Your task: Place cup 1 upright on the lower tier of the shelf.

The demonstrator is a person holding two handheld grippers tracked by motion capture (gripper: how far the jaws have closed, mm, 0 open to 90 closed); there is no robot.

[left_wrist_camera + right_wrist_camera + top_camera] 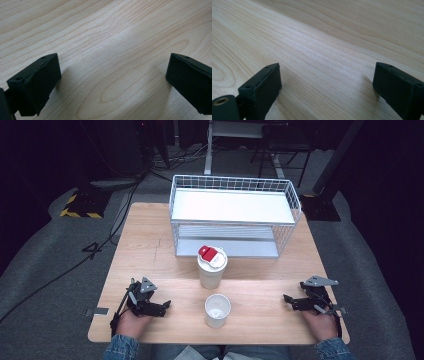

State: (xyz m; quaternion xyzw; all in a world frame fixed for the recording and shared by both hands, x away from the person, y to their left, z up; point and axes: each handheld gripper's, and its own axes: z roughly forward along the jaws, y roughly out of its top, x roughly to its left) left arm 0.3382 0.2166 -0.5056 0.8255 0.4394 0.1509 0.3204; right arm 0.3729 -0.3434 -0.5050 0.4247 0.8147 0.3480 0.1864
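The left hand-held gripper is seen resting low on the wooden counter, its jaws spread wide with nothing but bare wood grain between them, as is confirmed in the left gripper view. The right hand-held gripper is likewise laid on the counter at the opposite side, jaws parted and empty, with only wood shown between them in the right gripper view. Both are pointed inward, toward each other. Between the two, and well apart from each, an open white paper cup is stood upright near the counter's front edge. Just beyond it, farther from both grippers, a taller white lidded cup is stood upright, a red and white item laid on its lid. Beyond that again, a white wire basket rack is placed at the far side of the counter, an upper white shelf carried inside it. Nothing is touched by either gripper apart from the counter.
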